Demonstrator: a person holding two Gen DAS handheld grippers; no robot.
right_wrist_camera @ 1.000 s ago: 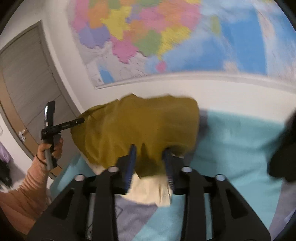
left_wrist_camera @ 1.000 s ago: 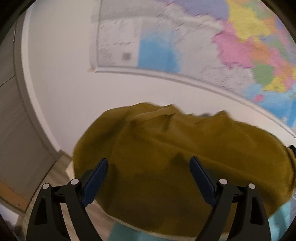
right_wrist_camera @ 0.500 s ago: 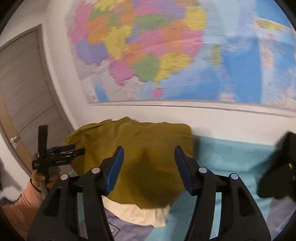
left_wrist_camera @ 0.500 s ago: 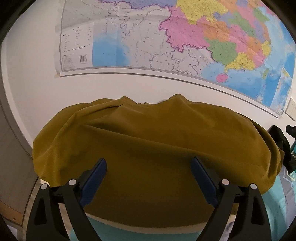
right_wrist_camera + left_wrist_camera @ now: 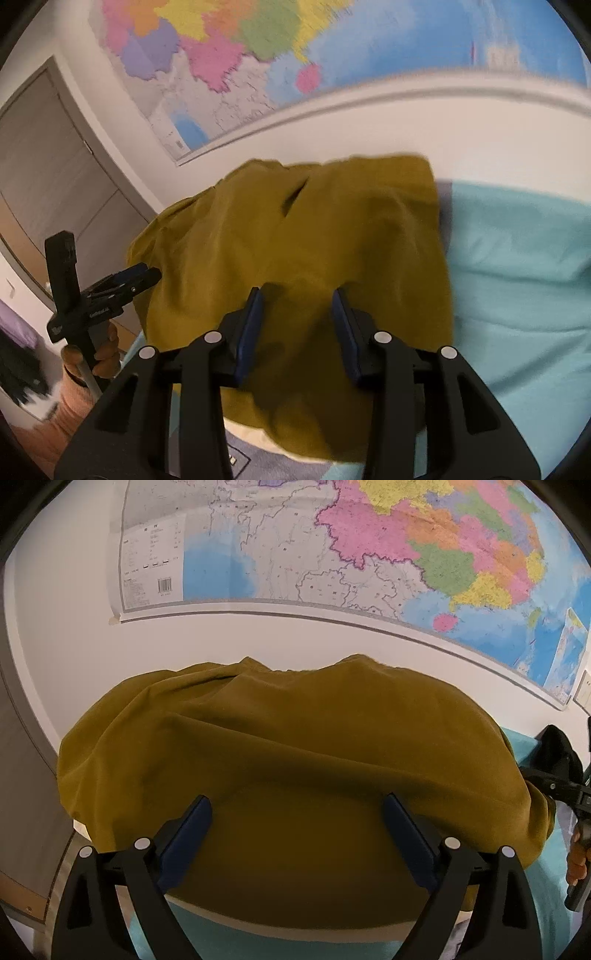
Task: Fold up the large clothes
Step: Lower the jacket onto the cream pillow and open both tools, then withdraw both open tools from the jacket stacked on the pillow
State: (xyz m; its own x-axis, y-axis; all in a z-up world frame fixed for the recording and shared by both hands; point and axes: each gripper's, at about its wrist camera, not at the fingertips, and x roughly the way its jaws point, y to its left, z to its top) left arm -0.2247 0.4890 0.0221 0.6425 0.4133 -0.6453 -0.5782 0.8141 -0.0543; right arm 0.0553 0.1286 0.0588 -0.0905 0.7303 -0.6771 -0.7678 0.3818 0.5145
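Observation:
A large mustard-yellow garment (image 5: 295, 760) lies heaped on the bed against the wall; it also shows in the right wrist view (image 5: 306, 236). My left gripper (image 5: 297, 808) is open, its blue pads wide apart just above the near side of the cloth, holding nothing. My right gripper (image 5: 297, 299) is open with a narrower gap, over the garment's near edge, empty. The left gripper shows at the left of the right wrist view (image 5: 122, 284), and the right gripper at the right edge of the left wrist view (image 5: 565, 790).
A teal bedsheet (image 5: 517, 258) stretches to the right of the garment. A cream pillow edge (image 5: 255, 435) sits under the cloth. A wall map (image 5: 332, 554) hangs above. A grey door (image 5: 48, 166) stands at the left. A dark item (image 5: 557, 749) lies at the far right.
My right gripper let go of the garment and opened, and now hovers over it with its jaws narrower again. My left gripper stayed open and swung to face the wall and the cloth.

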